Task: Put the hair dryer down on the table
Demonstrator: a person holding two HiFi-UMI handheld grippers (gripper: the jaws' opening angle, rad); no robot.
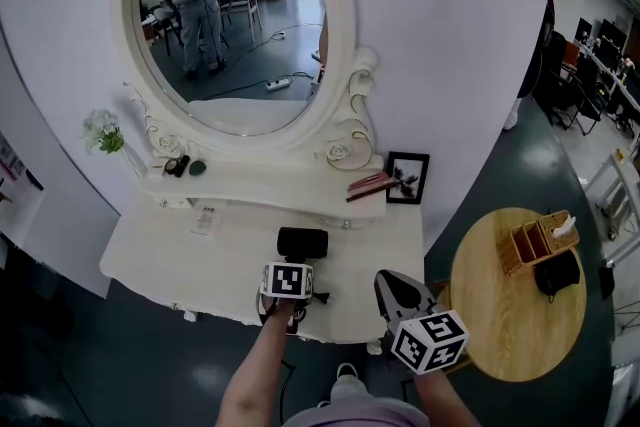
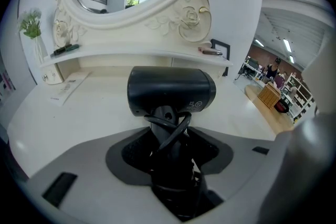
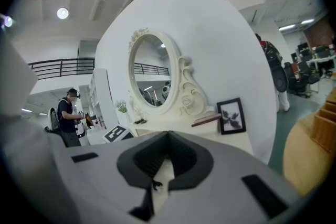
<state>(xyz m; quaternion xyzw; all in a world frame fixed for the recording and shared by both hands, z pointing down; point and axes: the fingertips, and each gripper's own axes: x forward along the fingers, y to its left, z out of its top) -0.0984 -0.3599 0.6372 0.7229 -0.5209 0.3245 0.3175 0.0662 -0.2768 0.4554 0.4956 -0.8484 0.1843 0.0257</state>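
The left gripper (image 2: pixel 169 144) clasps the black hair dryer (image 2: pixel 170 89) by its handle (cord wound around it) over the white table (image 2: pixel 79 113). The right gripper (image 3: pixel 168 139), at the near right, is closed and empty.

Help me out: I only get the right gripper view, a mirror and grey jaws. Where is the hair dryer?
Observer: In the left gripper, whose jaws clasp the black hair dryer by its handle.
Operator: Is it down on the table yet?
Observer: It is over the white dressing table, near the front edge; contact I cannot tell.
Operator: Any loose cable?
Observer: The cord is wound round the handle.
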